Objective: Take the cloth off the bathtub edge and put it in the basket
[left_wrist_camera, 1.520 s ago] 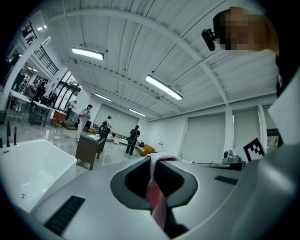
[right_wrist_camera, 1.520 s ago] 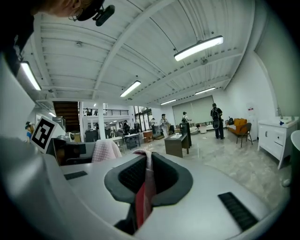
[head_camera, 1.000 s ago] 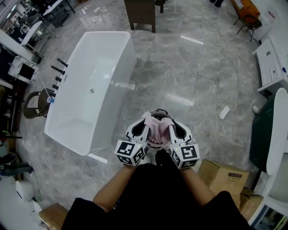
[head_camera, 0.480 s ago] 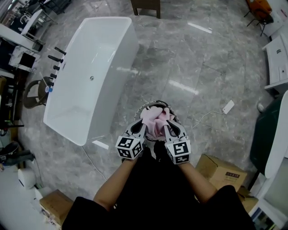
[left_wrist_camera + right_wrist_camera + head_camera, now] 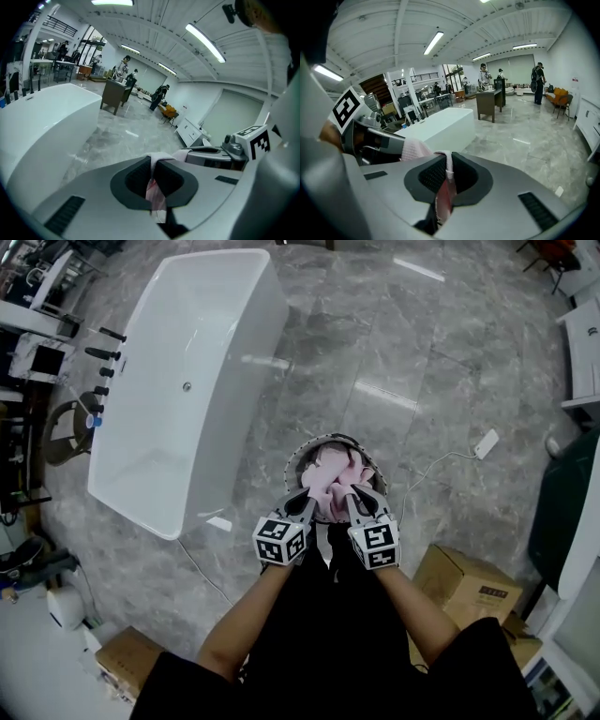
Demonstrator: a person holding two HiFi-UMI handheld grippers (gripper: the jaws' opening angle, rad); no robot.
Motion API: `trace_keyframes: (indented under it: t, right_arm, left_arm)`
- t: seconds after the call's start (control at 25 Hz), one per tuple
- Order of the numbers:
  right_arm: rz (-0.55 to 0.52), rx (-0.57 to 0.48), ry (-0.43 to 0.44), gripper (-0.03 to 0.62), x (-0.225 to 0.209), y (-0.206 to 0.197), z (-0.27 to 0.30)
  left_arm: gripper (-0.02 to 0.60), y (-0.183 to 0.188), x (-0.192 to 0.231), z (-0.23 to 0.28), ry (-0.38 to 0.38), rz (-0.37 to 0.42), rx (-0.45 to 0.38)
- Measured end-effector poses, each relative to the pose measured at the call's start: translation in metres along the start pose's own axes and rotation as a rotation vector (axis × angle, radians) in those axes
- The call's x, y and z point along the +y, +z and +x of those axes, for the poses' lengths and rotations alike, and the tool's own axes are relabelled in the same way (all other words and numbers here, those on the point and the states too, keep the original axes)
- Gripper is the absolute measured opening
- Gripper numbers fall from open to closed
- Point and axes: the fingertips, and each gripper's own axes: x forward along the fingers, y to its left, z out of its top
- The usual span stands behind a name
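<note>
A pink cloth [image 5: 332,475] hangs bunched between both grippers, right over the round dark basket [image 5: 297,458] on the grey floor. My left gripper [image 5: 313,500] is shut on the cloth's left part, and a fold [image 5: 154,188] shows pinched between its jaws. My right gripper [image 5: 349,495] is shut on the right part, the cloth [image 5: 446,186] squeezed between its jaws. The two grippers sit close together, side by side. The white bathtub [image 5: 184,381] stands to the left, with no cloth on its edge.
A cardboard box [image 5: 465,590] lies at the right by my arm, another box [image 5: 126,662] at the lower left. A power strip [image 5: 487,443] with its cable lies on the floor at the right. Black tap fittings [image 5: 101,362] line the tub's far side. People stand far off by a wooden desk [image 5: 490,103].
Both grippers have stayed shut on the pink cloth and drawn closer together over the basket. The view has shifted, so the tub now sits higher and further left.
</note>
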Motion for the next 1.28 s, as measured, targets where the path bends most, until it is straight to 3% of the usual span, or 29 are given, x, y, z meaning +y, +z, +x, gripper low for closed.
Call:
trace_keyframes:
  t: [0.16, 0.4, 0.56, 0.72, 0.84, 0.96, 1.08, 1.28]
  right_arm:
    - [0.035, 0.053, -0.035, 0.037, -0.009, -0.029, 0.032]
    - [0.086, 0.098, -0.078, 0.037, -0.034, -0.063, 0.076]
    - [0.131, 0.154, -0.123, 0.037, -0.054, -0.091, 0.104]
    - [0.196, 0.237, -0.156, 0.038, -0.068, -0.131, 0.128]
    - [0.18, 0.29, -0.153, 0.038, -0.069, -0.152, 0.142]
    - [0.157, 0.322, -0.131, 0.038, -0.069, -0.168, 0.159]
    - [0.189, 0.355, -0.146, 0.038, -0.081, -0.191, 0.17]
    - [0.257, 0.418, -0.156, 0.038, -0.095, -0.228, 0.194]
  left_arm:
    - [0.021, -0.029, 0.029, 0.025, -0.026, -0.018, 0.055]
    - [0.021, -0.059, 0.07, 0.069, -0.017, 0.029, 0.073]
    - [0.021, -0.073, 0.092, 0.105, -0.023, -0.039, 0.107]
    - [0.021, -0.102, 0.099, 0.142, -0.04, -0.01, 0.189]
    - [0.021, -0.124, 0.106, 0.158, -0.087, -0.002, 0.247]
    - [0.021, -0.142, 0.123, 0.169, -0.08, 0.009, 0.293]
    - [0.021, -0.159, 0.142, 0.182, -0.039, 0.02, 0.326]
    - [0.021, -0.181, 0.163, 0.209, -0.063, 0.049, 0.387]
